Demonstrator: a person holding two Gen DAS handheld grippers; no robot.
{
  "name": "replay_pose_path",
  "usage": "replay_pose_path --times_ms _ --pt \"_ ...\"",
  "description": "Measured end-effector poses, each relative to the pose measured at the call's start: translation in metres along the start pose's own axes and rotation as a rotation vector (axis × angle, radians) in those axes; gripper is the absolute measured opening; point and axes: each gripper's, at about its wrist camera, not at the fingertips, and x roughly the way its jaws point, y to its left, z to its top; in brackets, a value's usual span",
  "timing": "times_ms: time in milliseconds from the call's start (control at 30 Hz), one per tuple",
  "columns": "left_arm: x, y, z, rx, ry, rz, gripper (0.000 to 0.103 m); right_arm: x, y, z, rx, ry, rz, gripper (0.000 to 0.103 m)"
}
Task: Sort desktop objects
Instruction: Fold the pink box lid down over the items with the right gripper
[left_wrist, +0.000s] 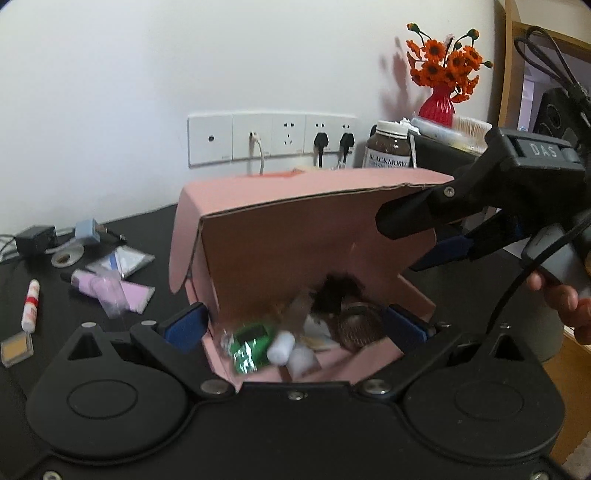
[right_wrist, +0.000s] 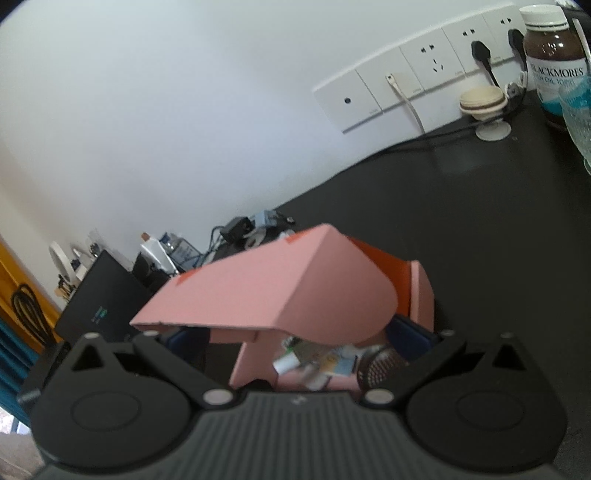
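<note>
Pink cardboard fills the left wrist view: the box (left_wrist: 295, 258) is seen on the dark surface (left_wrist: 22, 373), its opening turned toward the camera and its lid (left_wrist: 306, 186) raised. The left tool (left_wrist: 295, 325) is spread wide, one blue pad at each side of the box's front corners; contact cannot be confirmed. Inside are seen a green foil wrapper (left_wrist: 251, 345), white cotton rolls (left_wrist: 282, 347) and a brown round item (left_wrist: 360, 321), all blurred. The right tool (left_wrist: 424, 240) is seen from the side, its fingers straddling the lid's right edge; a grip is not clearly shown. Open surface lies to the left, where a pink tube (left_wrist: 107, 290) and a lip balm stick (left_wrist: 30, 304) are scattered.

In the right wrist view the lid (right_wrist: 273, 291) slopes across the frame, hiding most of the contents. The right tool (right_wrist: 295, 338) appears spread, its left pad largely hidden beneath the lid. Bare surface (right_wrist: 480, 206) stretches toward a brown bottle (right_wrist: 554, 51), cut off at the edge.
</note>
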Motion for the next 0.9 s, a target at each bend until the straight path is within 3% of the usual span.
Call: replay_pose_path --times_ms 267,567,667,900 --pt "-0.020 0.012 -0.003 -0.019 -0.026 0.039 0.103 0.003 0.002 -0.011 -0.014 0.037 -0.019 0.102" --pt "-0.043 -0.002 0.003 0.117 -0.141 0.039 0.103 -0.013 0.029 -0.012 -0.272 0.027 -0.134 0.102" --pt "-0.044 -0.011 0.000 0.142 -0.139 -0.001 0.103 -0.023 0.036 -0.012 -0.354 0.008 -0.176 0.102" --pt "-0.043 -0.018 -0.008 0.146 -0.108 -0.016 0.103 -0.032 0.043 -0.021 -0.416 0.012 -0.183 0.102"
